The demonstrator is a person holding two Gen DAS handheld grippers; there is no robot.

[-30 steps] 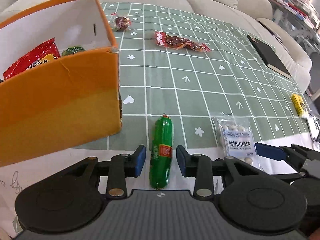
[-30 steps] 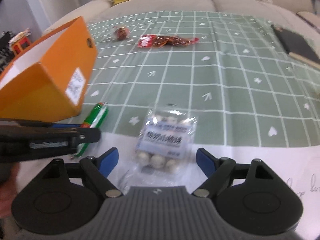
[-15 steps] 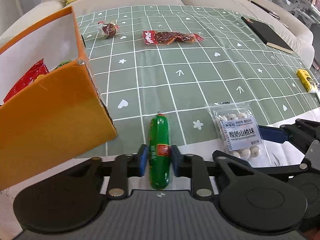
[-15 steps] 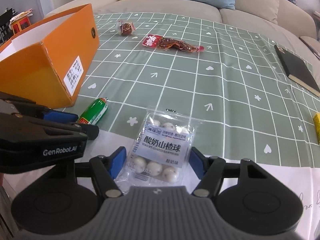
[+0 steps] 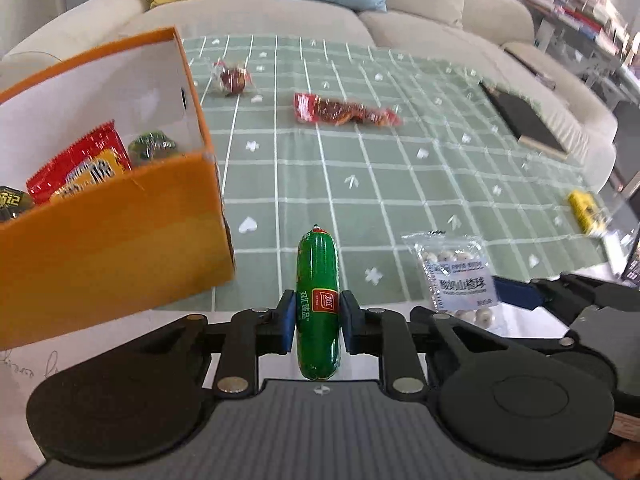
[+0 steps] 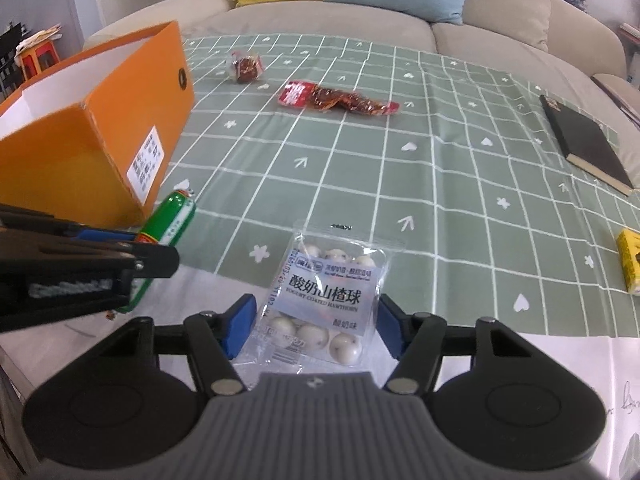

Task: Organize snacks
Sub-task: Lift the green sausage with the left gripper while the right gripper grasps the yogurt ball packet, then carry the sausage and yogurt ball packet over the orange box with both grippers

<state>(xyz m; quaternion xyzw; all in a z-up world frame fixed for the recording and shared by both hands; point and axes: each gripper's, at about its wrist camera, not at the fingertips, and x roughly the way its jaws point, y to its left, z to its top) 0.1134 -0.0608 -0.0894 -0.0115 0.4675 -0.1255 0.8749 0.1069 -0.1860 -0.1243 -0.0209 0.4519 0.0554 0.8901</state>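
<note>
Nearest me, the left gripper (image 5: 318,316) is pinching the green sausage (image 5: 318,304) across its middle, both blue pads pressing flat on the wrapper, and the sausage is pointing straight ahead out of the jaws. Just to its right, the right gripper (image 6: 316,330) is straddling the clear bag of yogurt-coated hawthorn balls (image 6: 324,304); its jaws have just been closing, the pads are sitting at the bag's two edges, and I cannot tell whether they are pressing on it. The bag is lying half on the white table edge (image 6: 560,364) and half on the green checked cloth (image 6: 360,168).

To the left, the orange box (image 5: 104,240) is standing open, already holding a red snack packet (image 5: 76,168) and a small green-wrapped piece (image 5: 152,146).

Further out on the cloth, a long red packet (image 6: 336,98) is lying flat, with a small wrapped red candy (image 6: 245,67) near the box's far corner. A yellow pack (image 6: 630,260) is sitting at the right edge, a black notebook (image 6: 586,142) beyond it, and a beige sofa (image 6: 320,20) with yellow and blue cushions is running along the back.
</note>
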